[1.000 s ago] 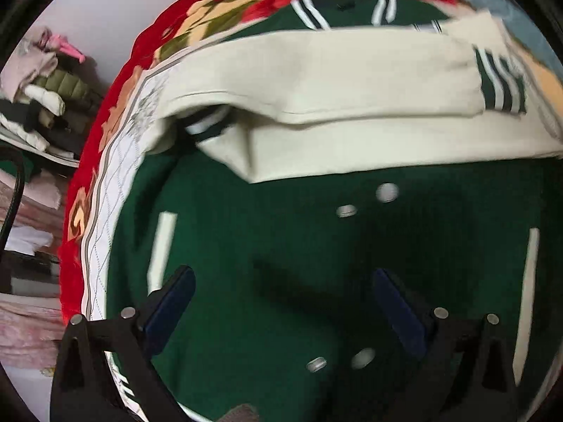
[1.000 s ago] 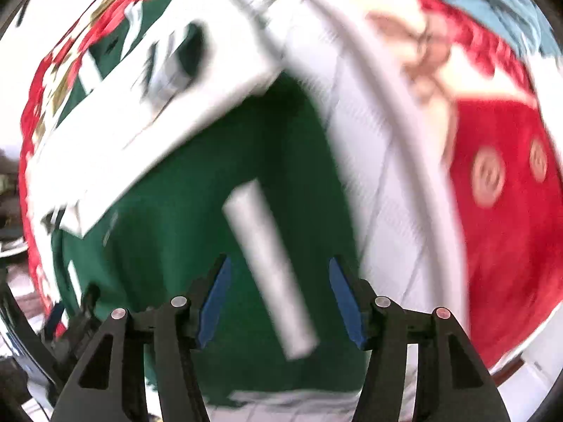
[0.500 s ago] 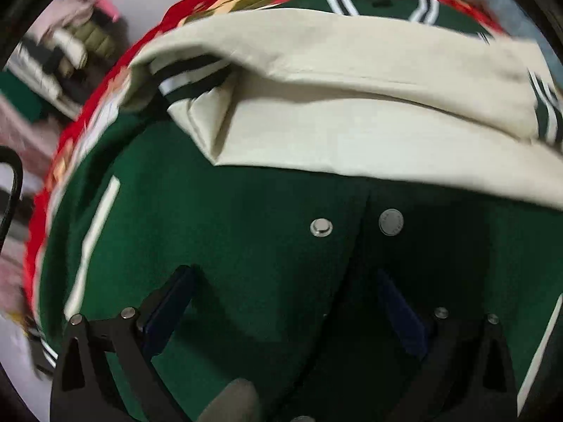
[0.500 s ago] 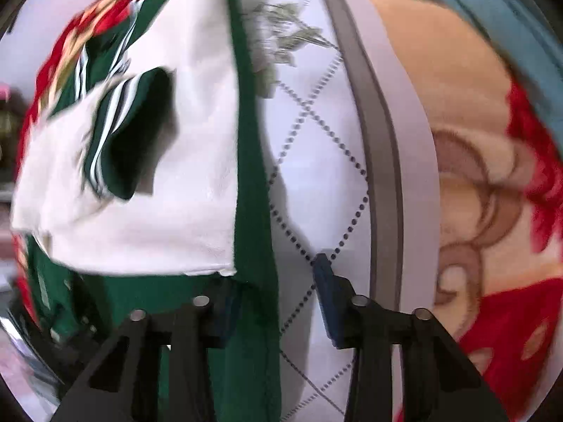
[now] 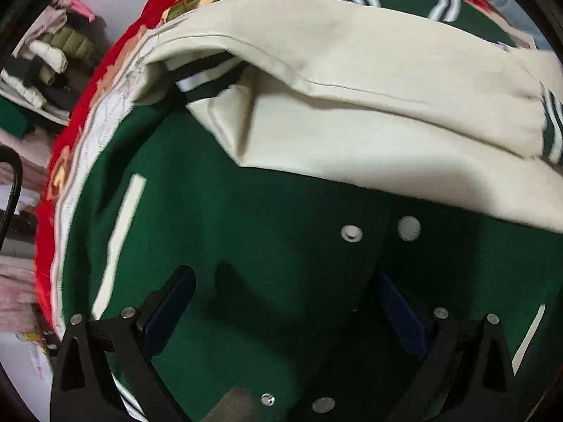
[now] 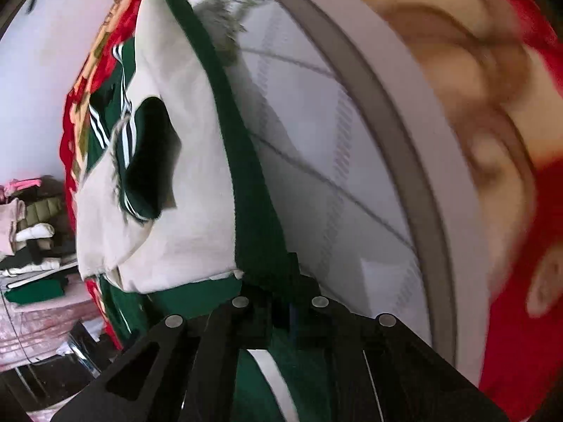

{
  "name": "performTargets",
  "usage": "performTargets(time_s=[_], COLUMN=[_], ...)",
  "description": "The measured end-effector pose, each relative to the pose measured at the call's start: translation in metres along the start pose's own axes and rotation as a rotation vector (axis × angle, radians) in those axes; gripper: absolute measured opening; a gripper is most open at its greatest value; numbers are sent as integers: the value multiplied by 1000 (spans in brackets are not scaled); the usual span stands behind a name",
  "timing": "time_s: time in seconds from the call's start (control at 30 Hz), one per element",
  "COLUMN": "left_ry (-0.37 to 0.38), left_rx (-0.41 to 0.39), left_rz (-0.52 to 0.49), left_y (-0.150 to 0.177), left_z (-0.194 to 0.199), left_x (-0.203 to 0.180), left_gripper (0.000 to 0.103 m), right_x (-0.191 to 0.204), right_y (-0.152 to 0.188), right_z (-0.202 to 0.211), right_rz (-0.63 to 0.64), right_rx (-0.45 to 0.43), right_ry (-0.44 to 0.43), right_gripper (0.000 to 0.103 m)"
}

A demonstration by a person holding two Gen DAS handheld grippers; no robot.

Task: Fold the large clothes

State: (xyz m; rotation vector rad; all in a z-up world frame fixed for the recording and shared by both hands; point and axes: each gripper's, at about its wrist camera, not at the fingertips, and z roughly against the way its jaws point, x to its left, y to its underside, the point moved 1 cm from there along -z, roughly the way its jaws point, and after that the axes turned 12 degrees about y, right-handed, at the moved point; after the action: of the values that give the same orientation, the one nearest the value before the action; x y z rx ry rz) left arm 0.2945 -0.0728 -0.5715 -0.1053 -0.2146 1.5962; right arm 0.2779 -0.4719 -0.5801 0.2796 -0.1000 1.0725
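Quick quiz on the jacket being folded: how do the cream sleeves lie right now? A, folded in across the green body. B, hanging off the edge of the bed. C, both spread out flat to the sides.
A: the left wrist view shows the cream sleeves laid across the green jacket, their striped cuffs resting on it.

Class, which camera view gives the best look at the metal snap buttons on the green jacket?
The left wrist view: two snap buttons sit in plain sight on the green jacket front, with two more near the bottom edge. The right wrist view shows only the jacket's side edge, no snaps.
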Motion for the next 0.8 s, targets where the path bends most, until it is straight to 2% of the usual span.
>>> performTargets(time_s=[0.1,0.17,0.23,0.27,0.3,0.4,0.43,0.5,0.53,0.57,0.6,0.7,0.77,0.8], left_ry=[-25,-53,-67,-66,-64,-57,-51,-37,-33,-32,-35,-51,-56,-59], left_rx=[28,36,31,31,36,39,48,62,62,53,46,20,4,-5], left_rz=[-13,-20,-15,-8,5,36,44,69,75,82,85,91,103,111], left_y=[7,5,3,3,5,2,0,-1,-1,-2,-3,-9,-14,-20], left_z=[-1,-4,-9,-10,-15,-20,-20,-15,-12,-5,1,20,30,37], left_x=[-5,-10,-12,-12,-14,-15,-15,-14,-12,-11,-10,-5,-4,-3], left_gripper=[103,103,103,103,103,103,103,103,103,103,103,103,103,103], right_x=[-5,-16,-24,-28,-29,-16,-5,18,28,52,60,78,80,83], right_y=[9,8,8,10,8,-7,-17,-36,-52,-54,-67,-89,-96,-95], right_z=[-16,-1,25,40,50,75,77,67,58,39,26,-19,-20,-17], right_rz=[47,36,26,0,-32,-46,-34,-27,-26,-30,-29,-37,-33,-8], right_rx=[135,142,100,74,33,-47,-70,-87,-88,-73,-46,40,41,23], right_ry=[91,101,130,143,140,71,10,-90,-144,-162,-163,-109,-101,-103], right_gripper=[8,12,26,41,47,49,52,66,67,68,72,78,79,51])
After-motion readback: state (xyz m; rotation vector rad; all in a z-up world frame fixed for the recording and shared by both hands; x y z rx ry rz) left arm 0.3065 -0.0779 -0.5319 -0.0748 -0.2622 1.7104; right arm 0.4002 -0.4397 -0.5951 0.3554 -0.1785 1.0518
